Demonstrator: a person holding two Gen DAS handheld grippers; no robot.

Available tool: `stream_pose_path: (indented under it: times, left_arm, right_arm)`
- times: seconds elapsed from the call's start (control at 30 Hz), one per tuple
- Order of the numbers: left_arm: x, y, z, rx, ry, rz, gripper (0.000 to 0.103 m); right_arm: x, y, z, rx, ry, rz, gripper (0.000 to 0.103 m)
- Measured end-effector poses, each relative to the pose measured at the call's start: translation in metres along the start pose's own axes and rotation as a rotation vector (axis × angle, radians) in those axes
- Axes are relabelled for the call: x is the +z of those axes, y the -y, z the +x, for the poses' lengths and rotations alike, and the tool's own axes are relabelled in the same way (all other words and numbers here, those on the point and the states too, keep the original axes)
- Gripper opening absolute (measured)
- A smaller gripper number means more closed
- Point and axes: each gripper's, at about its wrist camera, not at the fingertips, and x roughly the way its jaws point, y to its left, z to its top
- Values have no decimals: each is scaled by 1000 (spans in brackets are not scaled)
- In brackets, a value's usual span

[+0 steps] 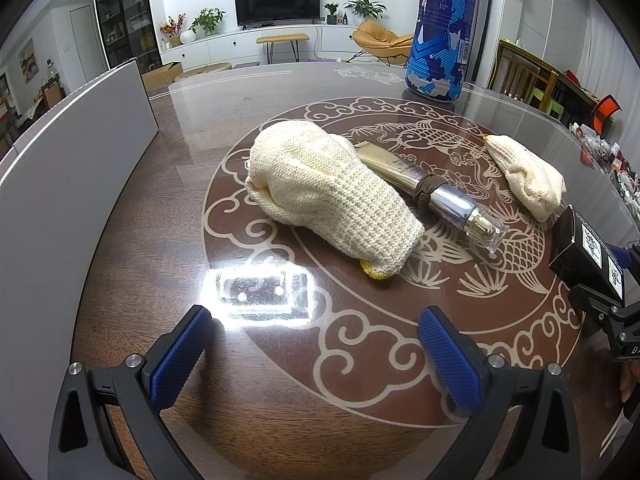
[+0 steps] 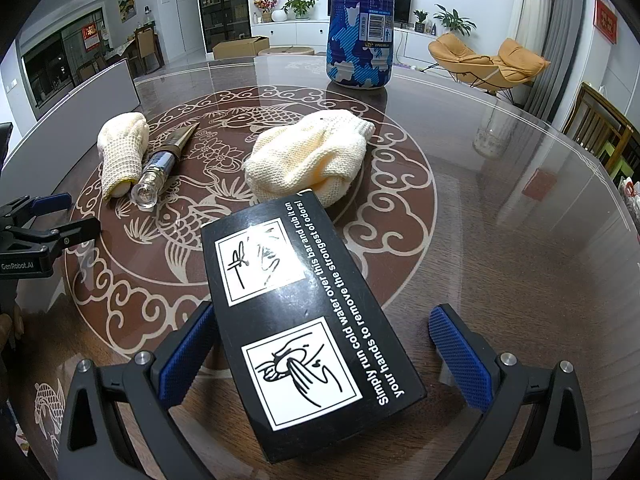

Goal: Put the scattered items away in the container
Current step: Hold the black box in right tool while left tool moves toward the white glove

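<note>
The black box (image 2: 308,328) lies tilted between the spread fingers of the right gripper (image 2: 324,356); only the left pad (image 2: 184,356) is near its edge, so whether it is gripped or resting cannot be told. Its glossy lid carries white hand-washing pictograms and print. Beyond the box lie two cream knitted gloves (image 2: 308,152) (image 2: 120,152) and a silver bottle (image 2: 160,168), still scattered. The left gripper (image 1: 316,356) hovers wide open, holding nothing, facing the larger glove, presumably next. The grey container (image 1: 72,168) stands left of the box.

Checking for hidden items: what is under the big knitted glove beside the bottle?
The knitted glove lies on the glass table, overlapping the flat end of the bottle. Anything else beneath it is covered.
</note>
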Motion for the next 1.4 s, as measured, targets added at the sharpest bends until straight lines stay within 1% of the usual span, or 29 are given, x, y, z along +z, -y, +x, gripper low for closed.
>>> stream_pose_path:
  times: [1.0,1.1,1.2,1.27,1.33,1.4]
  left_arm:
    - [0,0,0,2,-3,-5,103]
    - [6,0,3,17,-35,-30,103]
    - [18,4,11,66,-55,-100,103]
    - [26,10,17,85,-71,-129,103]
    - [31,19,20,79,-82,-120,103]
    - [32,29,21,60,-77,-90,103]
  right_arm:
    - [0,0,-1,1,0,0,103]
    - [0,0,-1,1,0,0,103]
    - [0,0,-1,1,0,-1,103]
    - [0,0,-1,2,0,-1,103]
    - [0,0,-2,2,0,-1,103]
    - [-1,0,-2,2,0,-1,103]
